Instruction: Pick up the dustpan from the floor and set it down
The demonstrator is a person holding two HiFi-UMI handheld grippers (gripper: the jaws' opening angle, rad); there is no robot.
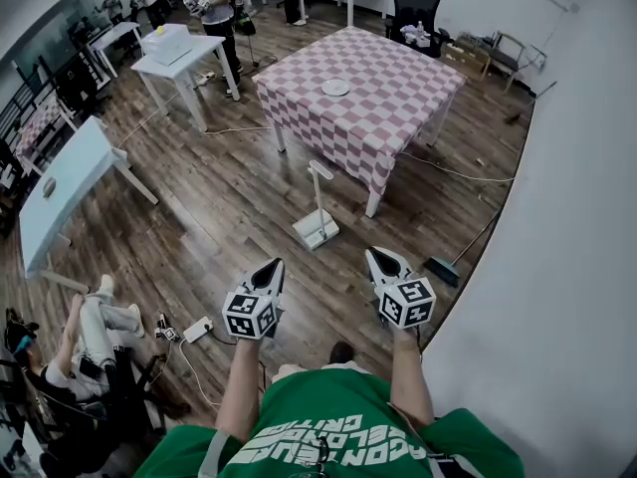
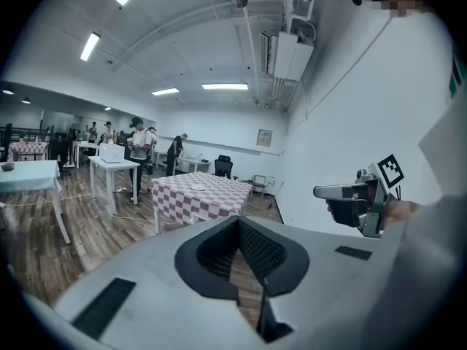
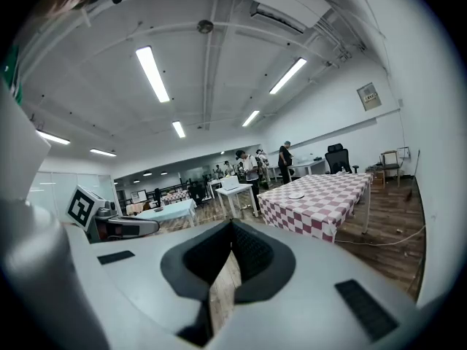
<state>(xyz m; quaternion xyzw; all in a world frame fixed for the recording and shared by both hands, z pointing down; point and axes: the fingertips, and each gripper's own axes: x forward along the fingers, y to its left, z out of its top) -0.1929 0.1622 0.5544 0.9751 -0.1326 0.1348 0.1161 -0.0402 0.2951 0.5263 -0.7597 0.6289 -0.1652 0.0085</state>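
Both claws are out front, nearly level, and carrying nothing. Left claw [image 1: 272, 265] is pinched fully shut, and right claw [image 1: 377, 256] is closed tip to tip too, both empty because the pick hasn't begun. Ahead of them the dustpan [image 1: 317, 225] stands on the floor with its handle upright, a ready grab point. A broom [image 1: 445, 269] lies off right by the wall. Beyond is the checked worktop [image 1: 398, 98] with 1 plate [image 1: 335, 88]. My call for the next move: open up and reach for that handle.
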